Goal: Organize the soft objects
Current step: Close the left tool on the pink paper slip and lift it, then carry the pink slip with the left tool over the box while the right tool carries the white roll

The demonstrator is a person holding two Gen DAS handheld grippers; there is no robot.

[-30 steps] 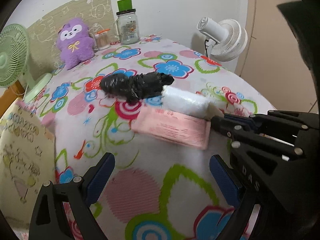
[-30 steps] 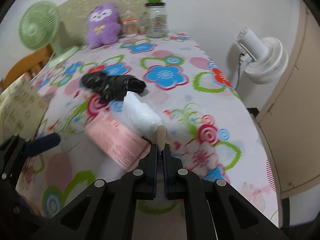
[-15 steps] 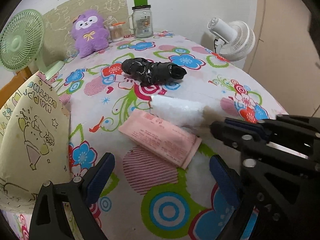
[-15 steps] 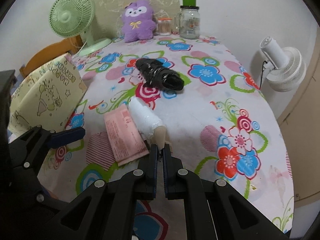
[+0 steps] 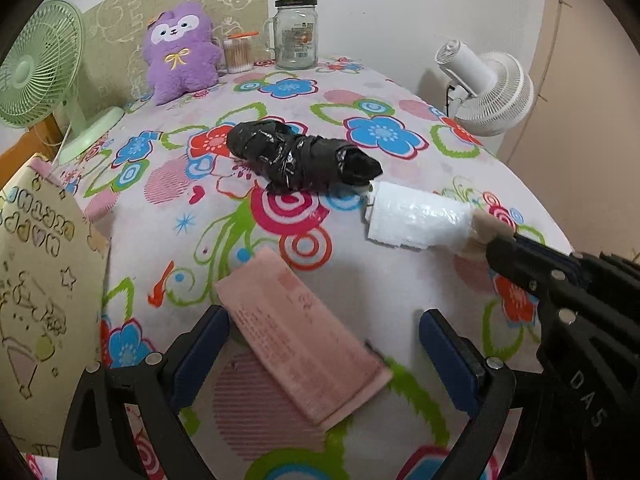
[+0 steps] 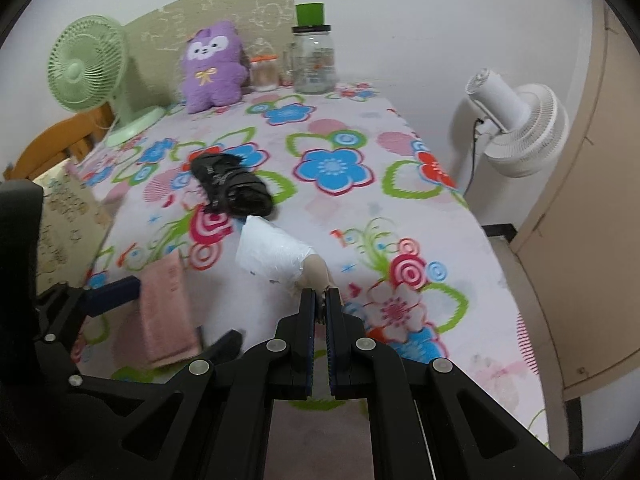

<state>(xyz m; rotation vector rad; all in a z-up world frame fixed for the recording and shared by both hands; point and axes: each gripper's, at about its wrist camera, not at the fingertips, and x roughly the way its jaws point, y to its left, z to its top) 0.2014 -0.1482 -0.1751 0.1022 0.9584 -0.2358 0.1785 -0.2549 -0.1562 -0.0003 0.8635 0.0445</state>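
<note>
Tabletop (image 5: 400,280) carries all. Plush toy (image 5: 180,52), cotton-swab tub (image 5: 239,53), jar (image 5: 296,36) in row at far edge. Wrapped bundle (image 5: 300,160) mid-table; plastic roll (image 5: 416,220) just right of it; flat packet (image 5: 304,352) nearer, left. Desk fan (image 5: 36,76) far left.

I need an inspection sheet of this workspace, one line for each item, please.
Surface: floral tablecloth covers the table.
Job's things: white roll with a beige core end; black plastic bundle just behind it; pink packet lying flat.
Clutter: purple plush toy, glass jar, swab container, green fan, all at the far edge.
Grippers: right hand-held gripper shut on the roll's core end; left hand-held gripper open over the pink packet.
Cables: one at the white fan.
Surroundings: wall, illustrated paper bag at the left.
</note>
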